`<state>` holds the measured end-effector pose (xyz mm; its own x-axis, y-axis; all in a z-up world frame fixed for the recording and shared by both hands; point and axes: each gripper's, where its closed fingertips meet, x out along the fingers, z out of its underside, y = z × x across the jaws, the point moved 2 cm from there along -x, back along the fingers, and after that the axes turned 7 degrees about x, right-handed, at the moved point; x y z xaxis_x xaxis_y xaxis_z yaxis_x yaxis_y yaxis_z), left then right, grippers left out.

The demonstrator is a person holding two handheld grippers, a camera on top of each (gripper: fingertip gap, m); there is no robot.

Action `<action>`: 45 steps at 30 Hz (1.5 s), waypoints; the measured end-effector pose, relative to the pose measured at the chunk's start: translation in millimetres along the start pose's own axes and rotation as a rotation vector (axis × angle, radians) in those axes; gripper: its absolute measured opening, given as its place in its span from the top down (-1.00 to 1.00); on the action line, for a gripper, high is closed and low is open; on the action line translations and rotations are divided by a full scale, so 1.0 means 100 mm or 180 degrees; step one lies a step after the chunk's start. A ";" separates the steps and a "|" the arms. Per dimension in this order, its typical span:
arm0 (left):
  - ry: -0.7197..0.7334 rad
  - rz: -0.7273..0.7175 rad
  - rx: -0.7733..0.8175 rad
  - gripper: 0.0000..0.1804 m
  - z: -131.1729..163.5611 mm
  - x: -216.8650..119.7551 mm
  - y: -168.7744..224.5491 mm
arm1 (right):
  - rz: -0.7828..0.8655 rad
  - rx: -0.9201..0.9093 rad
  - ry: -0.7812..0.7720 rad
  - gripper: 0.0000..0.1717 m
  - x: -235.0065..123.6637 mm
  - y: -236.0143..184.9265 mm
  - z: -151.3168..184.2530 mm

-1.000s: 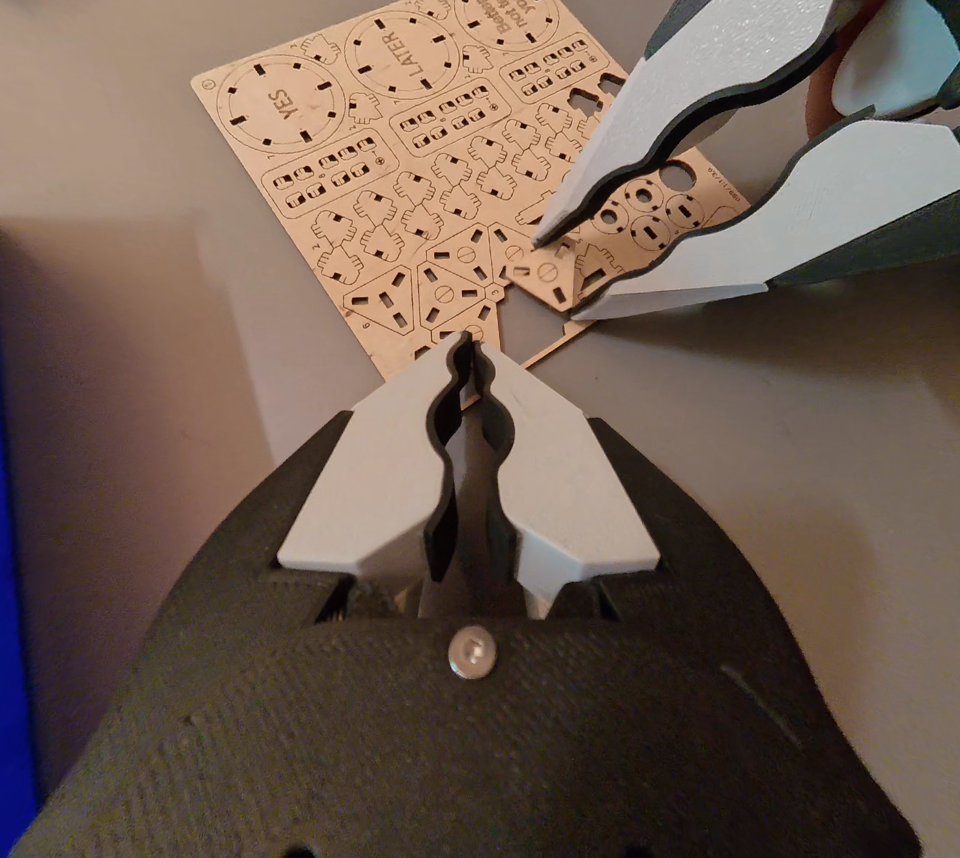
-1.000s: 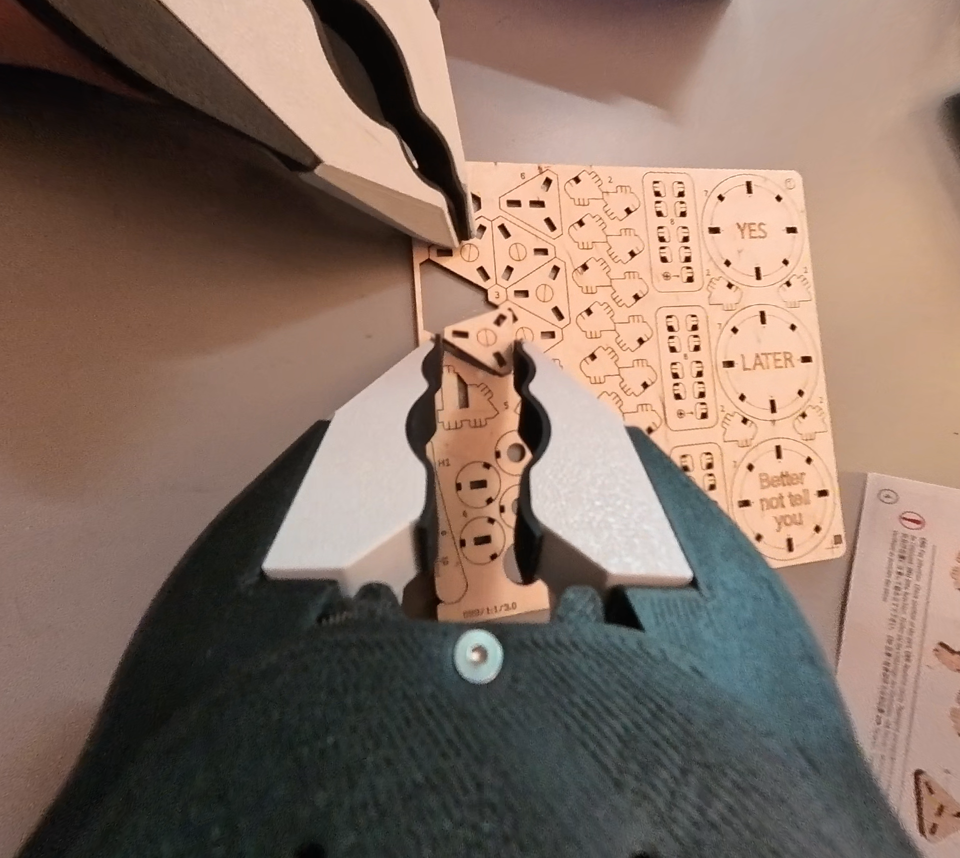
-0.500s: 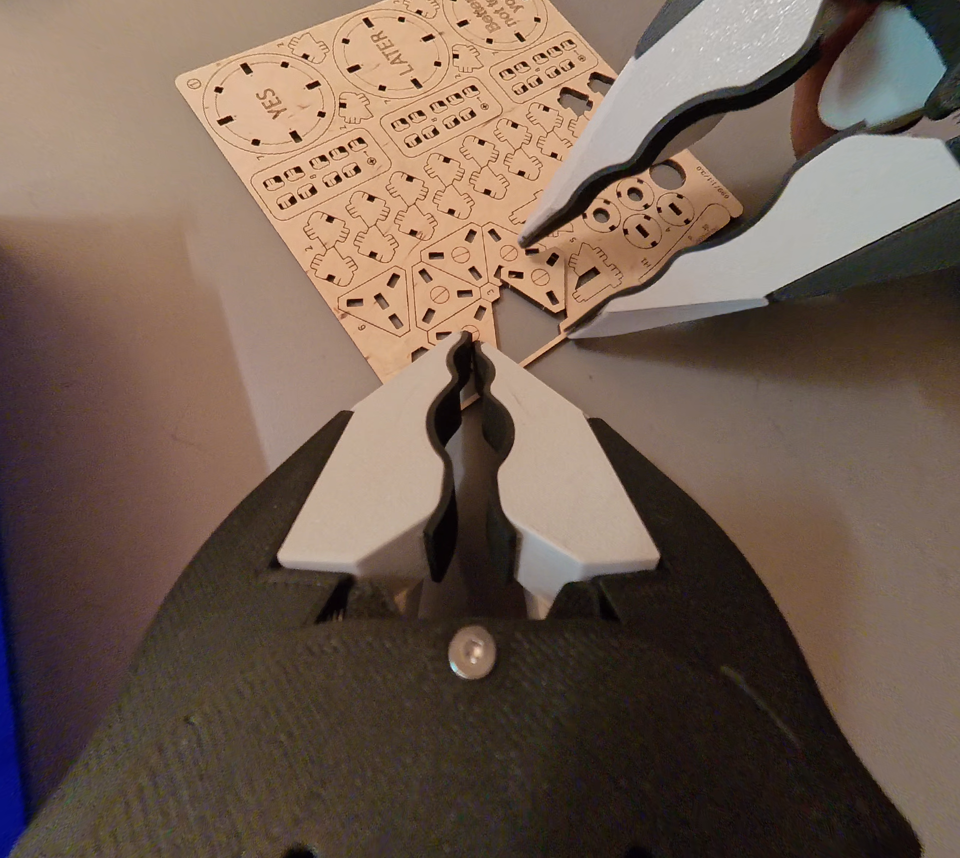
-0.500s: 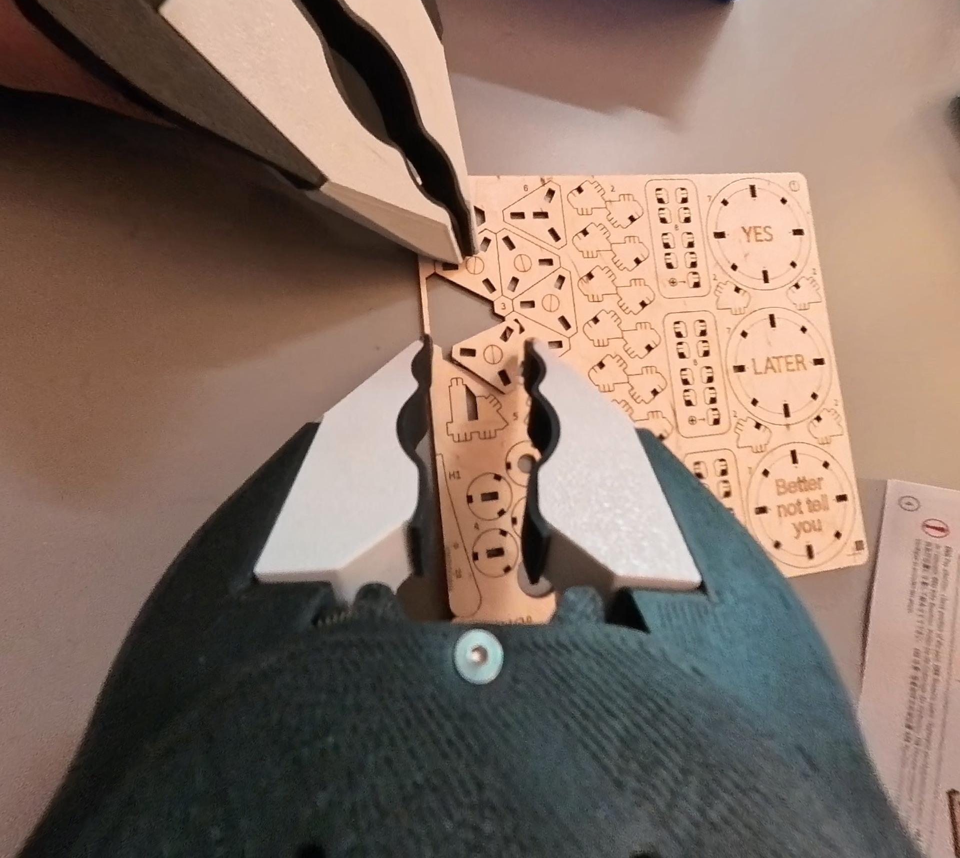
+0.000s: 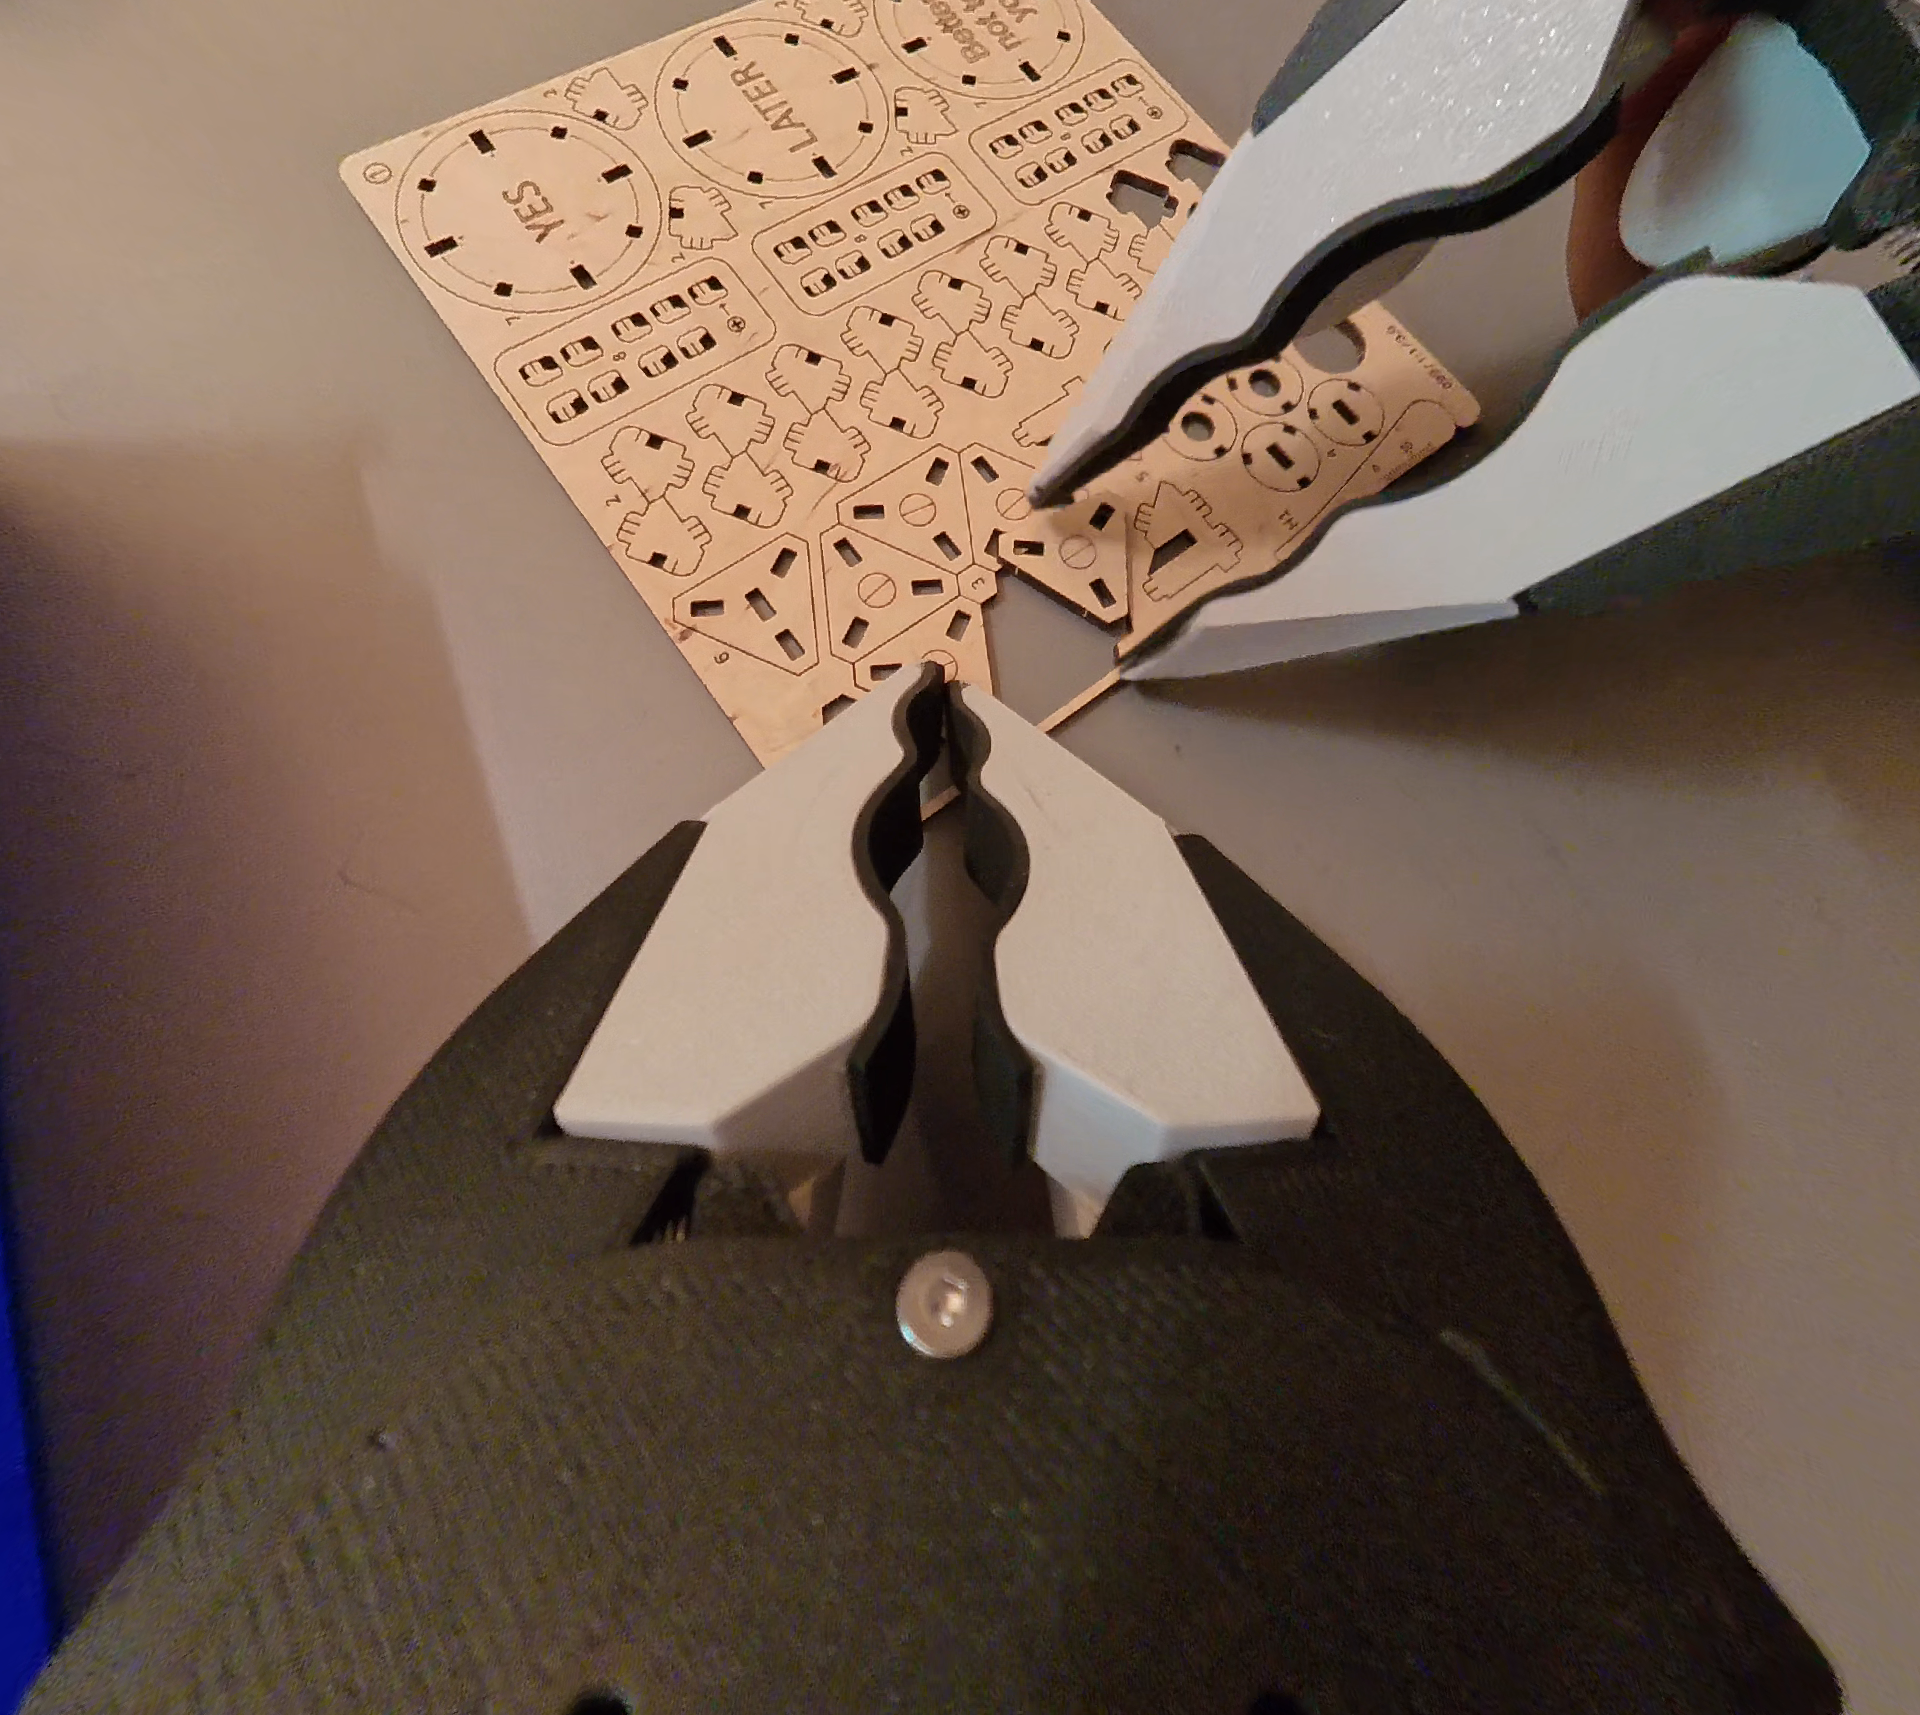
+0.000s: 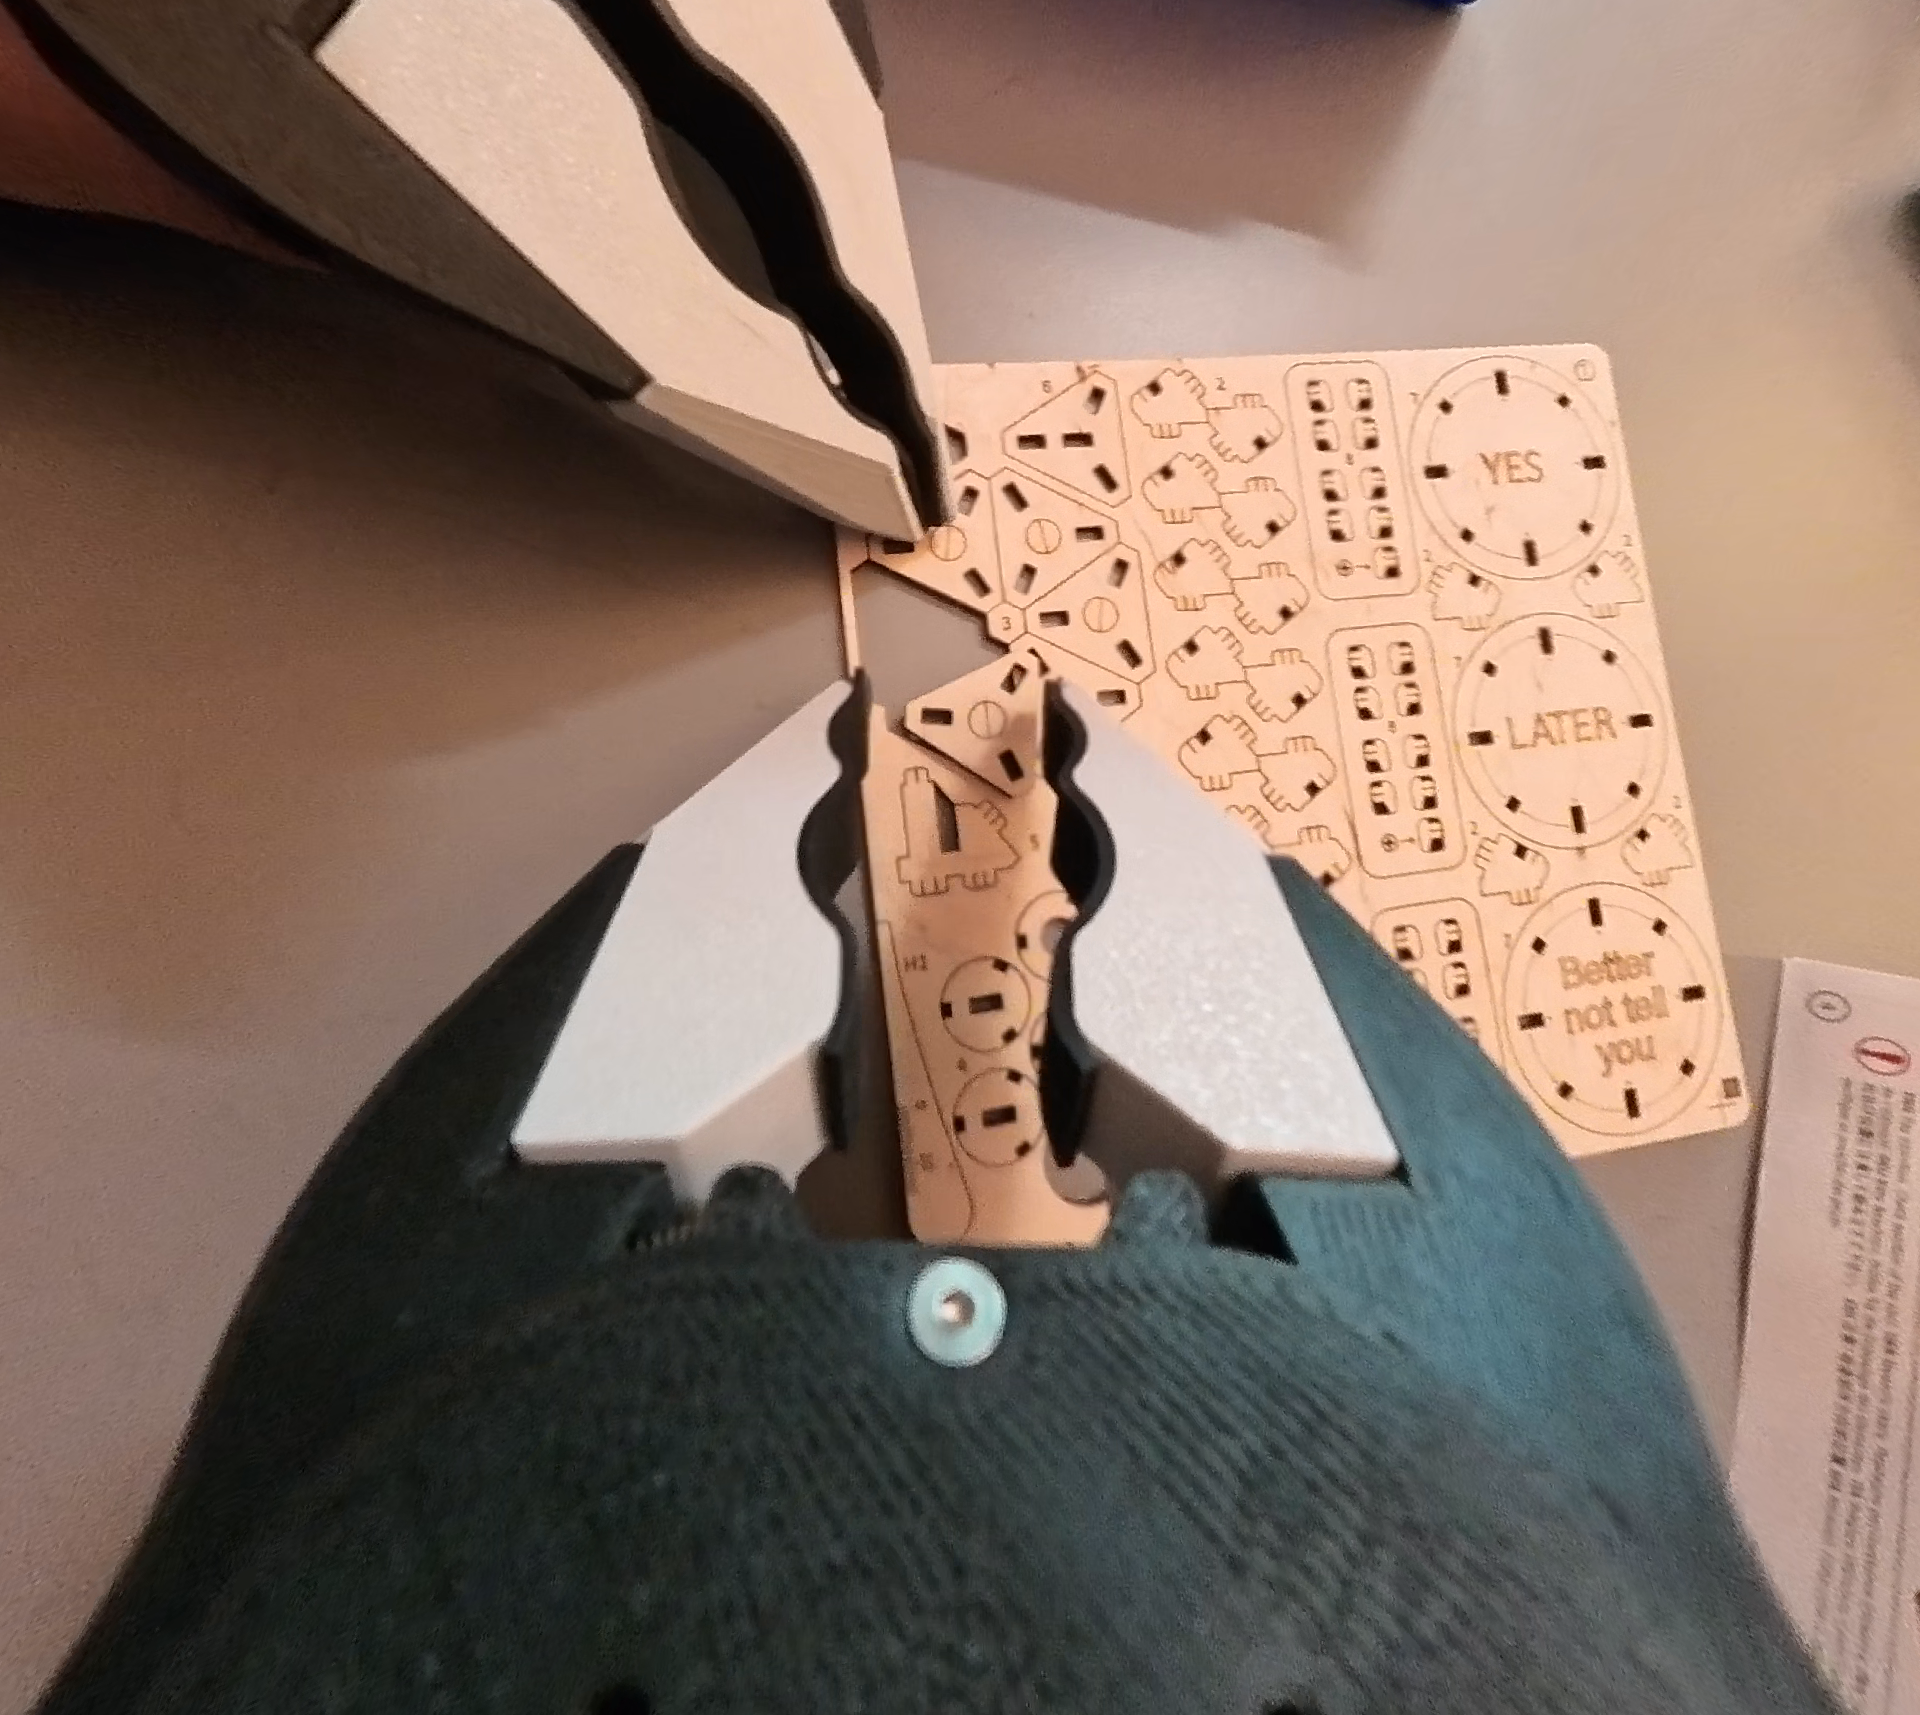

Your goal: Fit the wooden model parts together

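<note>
pressing shut left gripper (image 5: 940,691) on plywood sheet (image 5: 727,335), open right gripper (image 6: 956,699) straddles loose triangle (image 6: 971,725); thin frame may snap.

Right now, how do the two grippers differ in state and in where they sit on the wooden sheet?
The left gripper is shut, tips at the wooden sheet corner; the right gripper is open, straddling a loosened triangular piece. The left carries nothing visible; whether the right's pads press the triangle is unclear. Both share grey fingers.
</note>
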<state>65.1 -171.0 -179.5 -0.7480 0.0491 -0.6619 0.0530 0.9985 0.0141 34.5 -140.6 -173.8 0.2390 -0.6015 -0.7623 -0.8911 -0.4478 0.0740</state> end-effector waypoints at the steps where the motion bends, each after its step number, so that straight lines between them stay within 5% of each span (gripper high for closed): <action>1: 0.0000 0.0001 -0.0001 1.00 0.00 0.00 0.00 | 0.0001 0.0027 0.0006 0.62 -0.01 0.01 0.01; 36: -0.0008 0.0024 0.0028 1.00 0.00 0.00 0.01 | -0.0188 0.0269 0.0101 0.59 0.03 0.00 0.02; 45: -0.0008 0.0028 0.0025 1.00 0.00 0.00 0.01 | -0.0164 0.0244 0.0140 0.86 -0.14 0.04 0.02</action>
<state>65.0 -169.7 -180.0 -0.7458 0.0578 -0.6637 0.0649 0.9978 0.0140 26.7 -132.1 -164.0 0.3004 -0.6083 -0.7346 -0.9037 -0.4279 -0.0153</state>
